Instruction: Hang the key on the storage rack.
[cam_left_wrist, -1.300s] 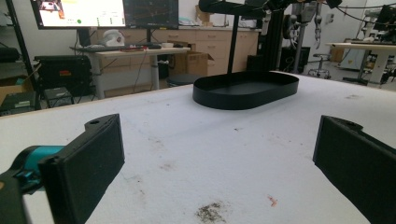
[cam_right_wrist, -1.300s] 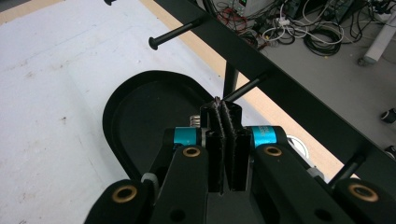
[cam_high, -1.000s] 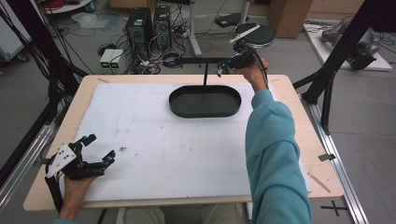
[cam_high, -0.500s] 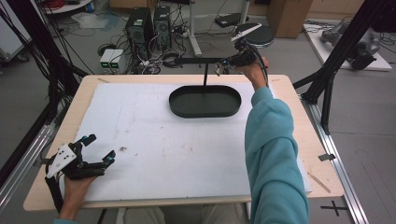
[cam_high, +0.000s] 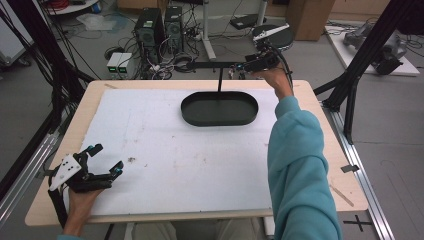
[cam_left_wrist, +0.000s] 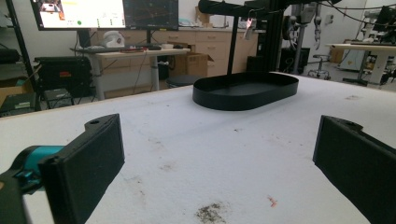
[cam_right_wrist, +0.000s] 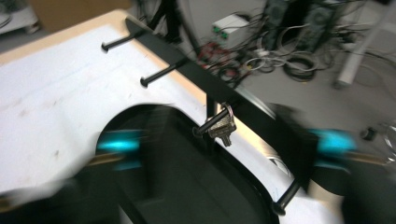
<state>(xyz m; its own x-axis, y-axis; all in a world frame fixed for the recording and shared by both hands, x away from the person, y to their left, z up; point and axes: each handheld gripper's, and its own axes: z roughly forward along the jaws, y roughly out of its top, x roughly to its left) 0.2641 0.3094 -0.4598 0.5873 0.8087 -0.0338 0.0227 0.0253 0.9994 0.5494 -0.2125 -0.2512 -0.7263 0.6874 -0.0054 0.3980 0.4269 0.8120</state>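
A black stand with a horizontal peg bar (cam_high: 210, 65) rises from a black oval tray (cam_high: 220, 108) at the far middle of the table. A bunch of silver keys (cam_right_wrist: 222, 123) hangs on one peg of the bar (cam_right_wrist: 187, 70). My right gripper (cam_high: 241, 69) is held at the bar's right end. Its jaws have just been opening; the right gripper (cam_right_wrist: 219, 154) is blurred and open, and the keys hang in the gap ahead, untouched. My left gripper (cam_high: 106, 157) rests open on the white mat at the near left, and between the left gripper (cam_left_wrist: 217, 140) jaws is only mat.
A white mat (cam_high: 165, 150) covers most of the wooden table (cam_high: 320, 150). Two more empty pegs (cam_right_wrist: 161, 74) stick out from the bar. Black frame legs (cam_high: 350, 100) stand to the right of the table. Computers and cables (cam_high: 155, 30) lie on the floor beyond.
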